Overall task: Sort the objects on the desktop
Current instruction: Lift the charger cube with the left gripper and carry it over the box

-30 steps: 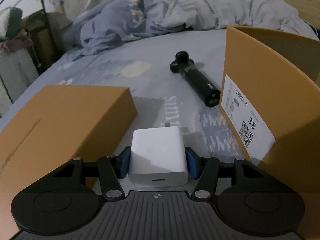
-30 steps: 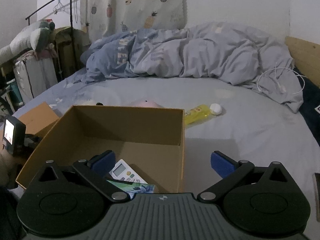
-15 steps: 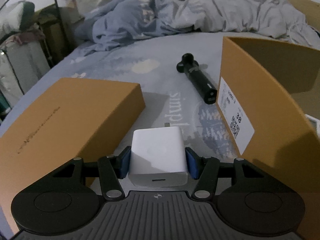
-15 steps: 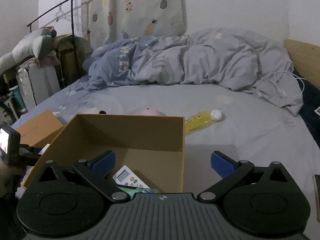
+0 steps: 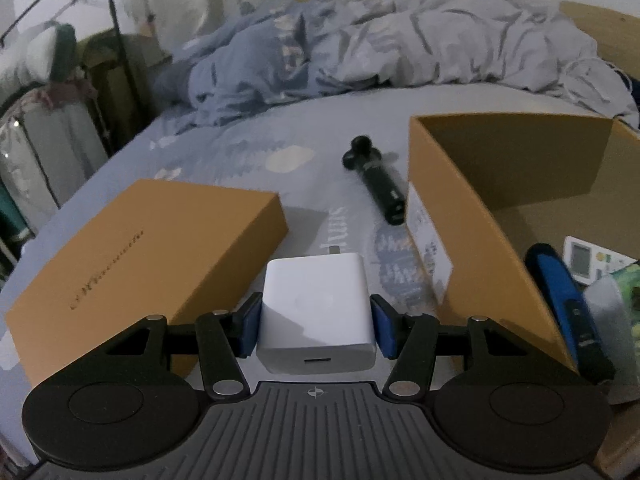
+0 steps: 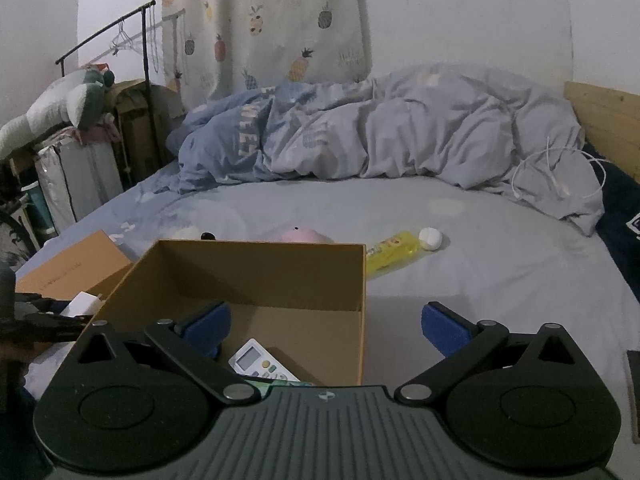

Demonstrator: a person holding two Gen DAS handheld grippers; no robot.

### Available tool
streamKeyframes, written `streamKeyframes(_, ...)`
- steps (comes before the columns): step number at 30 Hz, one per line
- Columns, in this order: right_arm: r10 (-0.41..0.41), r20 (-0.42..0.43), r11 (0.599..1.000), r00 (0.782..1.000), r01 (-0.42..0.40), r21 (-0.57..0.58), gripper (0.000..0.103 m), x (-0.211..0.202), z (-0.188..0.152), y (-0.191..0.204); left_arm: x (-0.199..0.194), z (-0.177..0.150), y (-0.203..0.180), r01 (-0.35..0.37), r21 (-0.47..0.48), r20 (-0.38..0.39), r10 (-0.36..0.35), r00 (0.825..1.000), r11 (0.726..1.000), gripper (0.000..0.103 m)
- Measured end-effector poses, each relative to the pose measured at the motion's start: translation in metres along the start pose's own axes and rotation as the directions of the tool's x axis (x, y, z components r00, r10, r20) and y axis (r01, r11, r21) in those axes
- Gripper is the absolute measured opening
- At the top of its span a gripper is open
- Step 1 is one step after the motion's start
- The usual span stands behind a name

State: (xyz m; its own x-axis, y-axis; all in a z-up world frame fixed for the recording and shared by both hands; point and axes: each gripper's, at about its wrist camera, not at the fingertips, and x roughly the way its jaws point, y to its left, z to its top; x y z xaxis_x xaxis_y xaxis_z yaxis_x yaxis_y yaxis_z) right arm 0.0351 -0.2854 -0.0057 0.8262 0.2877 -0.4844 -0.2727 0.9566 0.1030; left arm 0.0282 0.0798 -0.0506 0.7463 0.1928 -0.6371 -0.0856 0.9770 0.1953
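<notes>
Left tongs (image 5: pixel 316 326) pinch the white charger (image 5: pixel 316 312) above the bed (image 5: pixel 248 152), between the flat box (image 5: pixel 152 248) and the open carton (image 5: pixel 452 216). Smooth sides, could slip (or clip the carton wall). Prongs point away, long axis front-back. Right tongs (image 6: pixel 326 324) spread over the carton.

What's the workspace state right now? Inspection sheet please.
Surface: bed sheet, blue-grey, printed.
Job's things: white charger held; open cardboard box holds a remote; black cylindrical device and yellow bottle lie on the sheet.
Clutter: closed flat box, pink item.
Grippers: left gripper shut on the charger; right gripper open, empty.
Cables: white cable on the duvet.
Surroundings: duvet, pineapple curtain, clothes rack.
</notes>
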Motion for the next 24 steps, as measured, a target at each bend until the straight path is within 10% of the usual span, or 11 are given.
streamKeyframes(24, 0.025, -0.003, 1.000, 1.000, -0.025, -0.019, 0.103, -0.005, -0.003, 0.004, -0.085, 0.046, -0.039, 0.135, -0.027, 0.163, -0.129, 0.978, 0.990, 0.059)
